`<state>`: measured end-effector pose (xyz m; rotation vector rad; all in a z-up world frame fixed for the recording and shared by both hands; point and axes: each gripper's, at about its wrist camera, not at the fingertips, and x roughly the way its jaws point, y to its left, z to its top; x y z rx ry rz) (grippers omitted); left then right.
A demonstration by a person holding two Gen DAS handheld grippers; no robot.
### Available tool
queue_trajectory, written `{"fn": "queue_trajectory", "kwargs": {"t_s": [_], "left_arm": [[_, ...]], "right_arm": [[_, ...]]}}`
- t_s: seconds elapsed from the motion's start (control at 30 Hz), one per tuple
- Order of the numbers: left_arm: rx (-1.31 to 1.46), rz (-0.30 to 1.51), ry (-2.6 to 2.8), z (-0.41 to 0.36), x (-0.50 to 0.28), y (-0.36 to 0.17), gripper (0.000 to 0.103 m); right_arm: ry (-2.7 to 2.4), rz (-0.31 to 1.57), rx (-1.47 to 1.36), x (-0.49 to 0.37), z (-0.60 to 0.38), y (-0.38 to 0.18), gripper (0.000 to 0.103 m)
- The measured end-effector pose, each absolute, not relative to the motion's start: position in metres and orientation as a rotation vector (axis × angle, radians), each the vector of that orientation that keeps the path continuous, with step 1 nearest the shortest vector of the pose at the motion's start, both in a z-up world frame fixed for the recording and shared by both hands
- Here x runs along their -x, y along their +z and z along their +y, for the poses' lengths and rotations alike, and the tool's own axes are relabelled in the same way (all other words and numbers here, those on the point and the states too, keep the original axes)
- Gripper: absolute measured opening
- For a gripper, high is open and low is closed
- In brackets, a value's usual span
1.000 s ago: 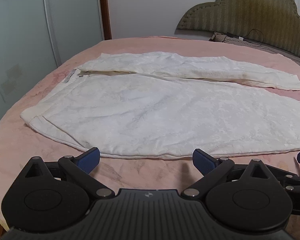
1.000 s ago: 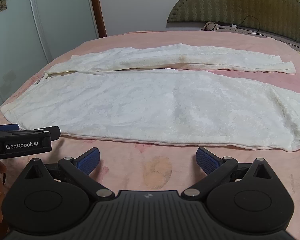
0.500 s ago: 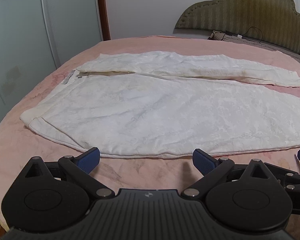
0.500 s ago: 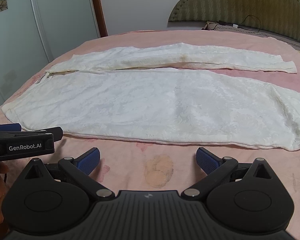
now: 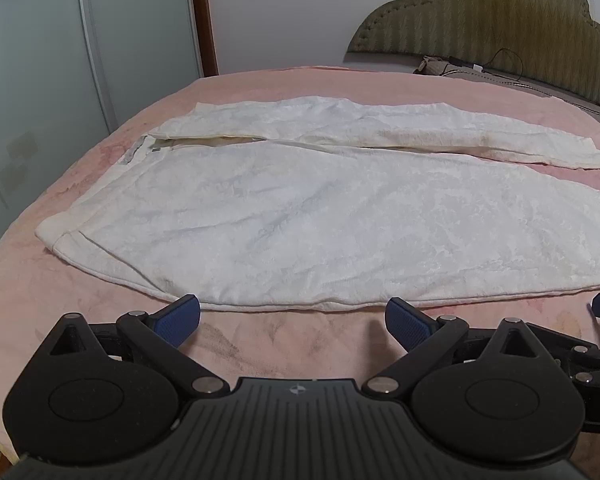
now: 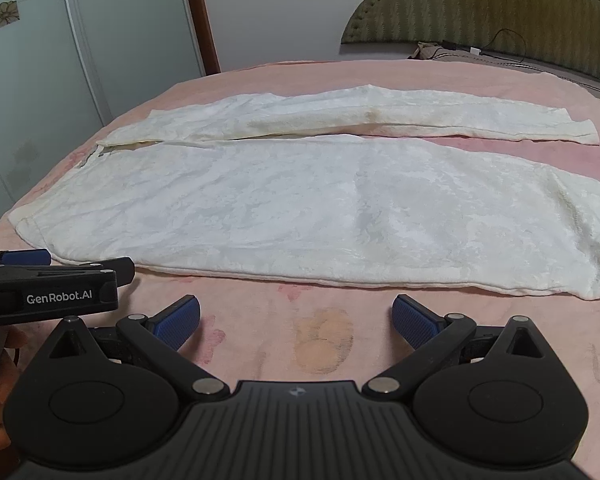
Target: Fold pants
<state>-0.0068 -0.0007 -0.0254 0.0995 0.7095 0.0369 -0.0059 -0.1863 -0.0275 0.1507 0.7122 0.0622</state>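
White pants (image 5: 300,216) lie spread flat on a pink bed, waistband to the left, both legs running right; they also show in the right wrist view (image 6: 320,208). My left gripper (image 5: 293,320) is open and empty, its blue pads just short of the near leg's front edge. My right gripper (image 6: 296,316) is open and empty, a little back from the same edge, nearer the hem. The left gripper's body (image 6: 52,292) shows at the left of the right wrist view.
The pink bedspread (image 6: 332,340) has a brownish stain in front of the right gripper. A padded headboard (image 5: 500,32) stands at the far right with a cable and small items (image 5: 460,64) before it. Glass wardrobe doors (image 5: 60,80) stand left of the bed.
Both grippers have edged slightly forward toward the near edge of the pants. The pants have not moved. Both jaws stay open.
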Motion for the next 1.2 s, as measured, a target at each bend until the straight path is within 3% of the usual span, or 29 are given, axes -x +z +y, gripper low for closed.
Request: {"fn": "queue_trajectory", "kwargs": {"t_s": [0.27,0.57,0.73,0.87,1.07,1.17,1.2], "left_arm": [[-0.128,0.655,0.029,-0.003,0.001,-0.018,0.101],[-0.124,0.623,0.113,0.015,-0.064,-0.004,0.101],[-0.179,0.599,0.156,0.023,-0.103,-0.006,0.101],[-0.167,0.578,0.195,0.036,-0.127,-0.012,0.101],[-0.099,0.588,0.228,0.057,-0.145,-0.034,0.101],[-0.061,0.632,0.208,0.063,-0.150,-0.045,0.101],[-0.057,0.636,0.206,0.064,-0.150,-0.046,0.102]], "right_arm": [[0.135,0.601,-0.064,-0.003,-0.185,-0.010,0.103],[0.149,0.537,0.016,-0.069,-0.190,0.011,0.103],[0.156,0.332,0.191,-0.085,-0.174,0.016,0.103],[0.236,0.466,0.341,-0.143,-0.164,0.000,0.103],[0.371,0.463,0.207,-0.223,-0.169,0.009,0.102],[0.427,0.516,0.147,-0.275,-0.163,0.010,0.086],[0.450,0.542,0.127,-0.293,-0.159,0.008,0.085]]}}
